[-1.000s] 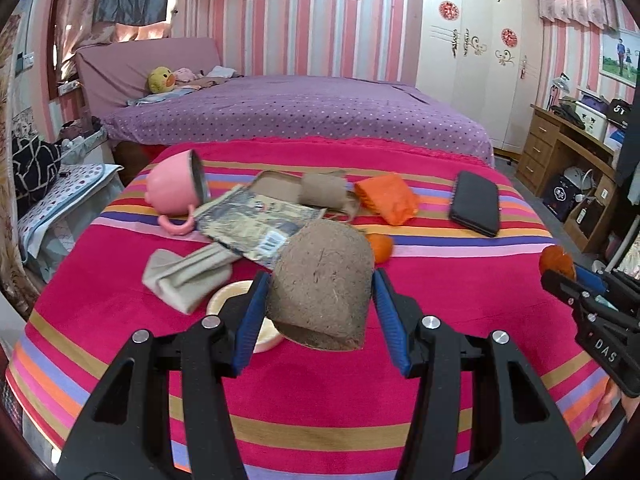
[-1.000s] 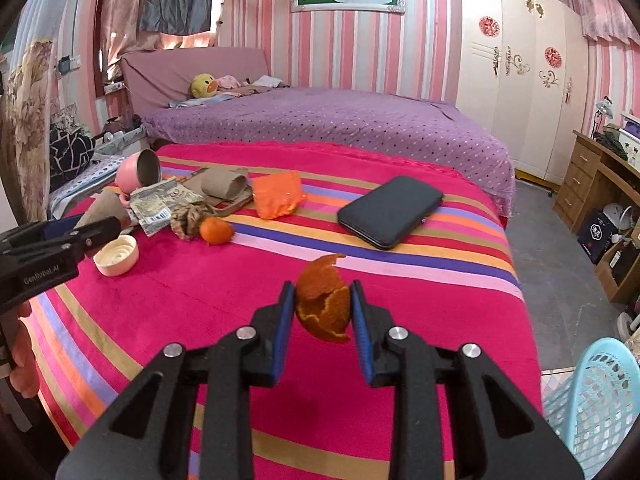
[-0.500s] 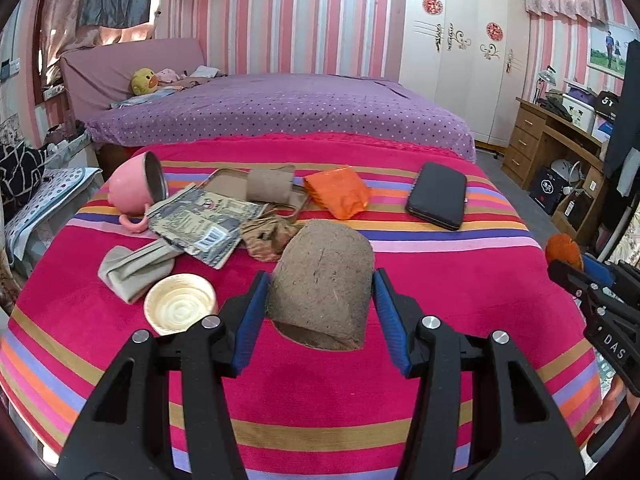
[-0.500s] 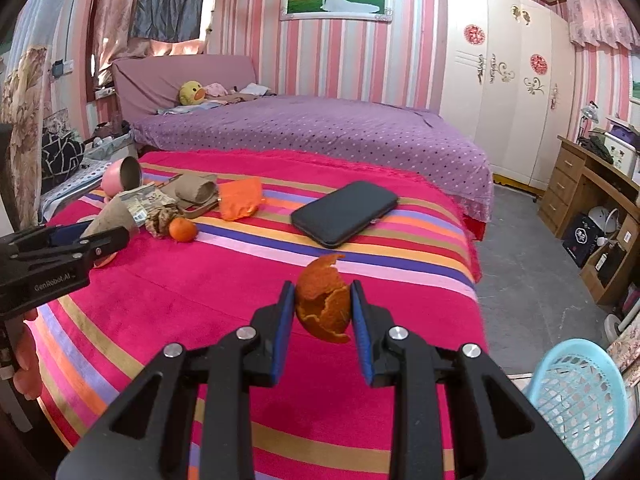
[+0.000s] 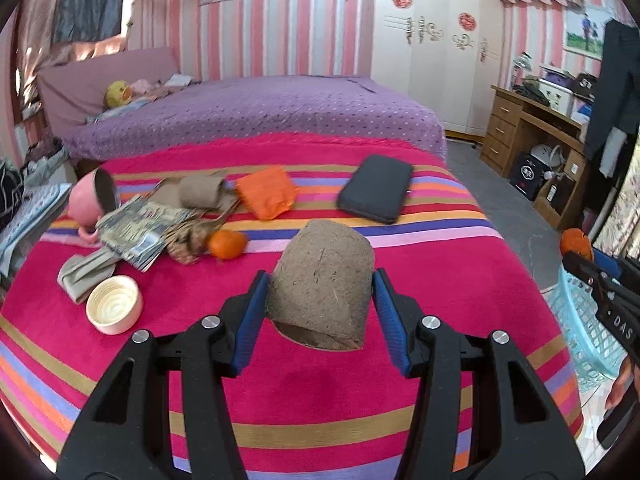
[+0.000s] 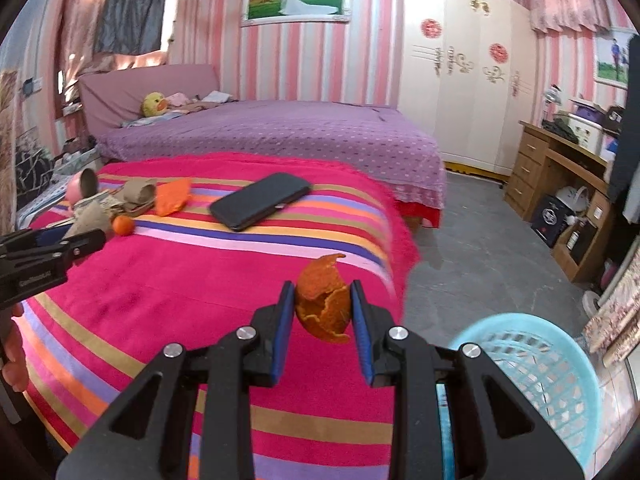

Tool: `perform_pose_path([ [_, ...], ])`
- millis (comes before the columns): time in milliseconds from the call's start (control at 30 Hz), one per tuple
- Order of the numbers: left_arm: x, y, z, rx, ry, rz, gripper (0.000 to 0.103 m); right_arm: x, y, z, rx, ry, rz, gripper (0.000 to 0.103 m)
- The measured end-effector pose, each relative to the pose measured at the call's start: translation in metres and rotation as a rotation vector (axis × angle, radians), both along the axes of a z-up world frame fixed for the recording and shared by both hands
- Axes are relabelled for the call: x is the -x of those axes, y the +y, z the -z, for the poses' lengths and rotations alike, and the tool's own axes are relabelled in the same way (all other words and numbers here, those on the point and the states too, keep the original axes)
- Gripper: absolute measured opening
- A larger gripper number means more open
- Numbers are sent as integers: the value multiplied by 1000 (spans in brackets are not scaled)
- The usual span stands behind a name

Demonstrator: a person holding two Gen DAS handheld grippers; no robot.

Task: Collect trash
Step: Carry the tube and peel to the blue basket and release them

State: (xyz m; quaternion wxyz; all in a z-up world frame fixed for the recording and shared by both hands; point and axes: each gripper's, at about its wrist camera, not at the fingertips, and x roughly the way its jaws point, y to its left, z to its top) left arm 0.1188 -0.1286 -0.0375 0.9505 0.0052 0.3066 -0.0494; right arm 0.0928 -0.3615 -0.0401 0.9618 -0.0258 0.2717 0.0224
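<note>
The right gripper (image 6: 323, 309) is clamped on a piece of orange peel (image 6: 325, 307), and over the last second it has swung away from the middle of the bed (image 6: 168, 280) toward its right edge, so the pale blue basket (image 6: 532, 364) on the floor now sits large just below and to the right of it. That suggests the peel is close to being dropped, though the gripper does not look to be over the basket's opening yet. The left gripper (image 5: 320, 300) holds a brown paper cup (image 5: 322, 286) squeezed between its blue pads, lifted above the bedspread and turned the same way, likely next for the basket. Farther back on the bed lie a small orange (image 5: 227, 244), crumpled wrappers (image 5: 138, 232), a pink mug (image 5: 93, 200), a round lid (image 5: 115, 309), an orange pouch (image 5: 267, 196) and a black case (image 5: 376, 194).
</note>
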Motion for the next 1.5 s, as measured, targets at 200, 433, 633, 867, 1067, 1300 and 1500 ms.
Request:
perform_pose_path([
  [200, 5, -43, -4, 27, 2, 47, 51, 14, -53, -2, -15, -18, 90, 28],
  [433, 11, -100, -3, 33, -3, 137, 51, 37, -129, 5, -49, -20, 224, 28],
  [633, 18, -158, 5, 32, 0, 227, 52, 52, -177, 24, 6, 33, 320, 28],
  [867, 24, -238, 29, 31, 61, 345, 52, 60, -215, 47, 4, 84, 368, 28],
  [1067, 32, -286, 36, 24, 78, 415, 52, 69, -239, 54, -47, 74, 391, 28],
  [1300, 19, -319, 41, 39, 147, 466, 66, 75, -243, 52, -71, 51, 406, 28],
  [1500, 14, -305, 38, 14, 132, 447, 88, 75, -244, 53, -69, 57, 405, 28],
])
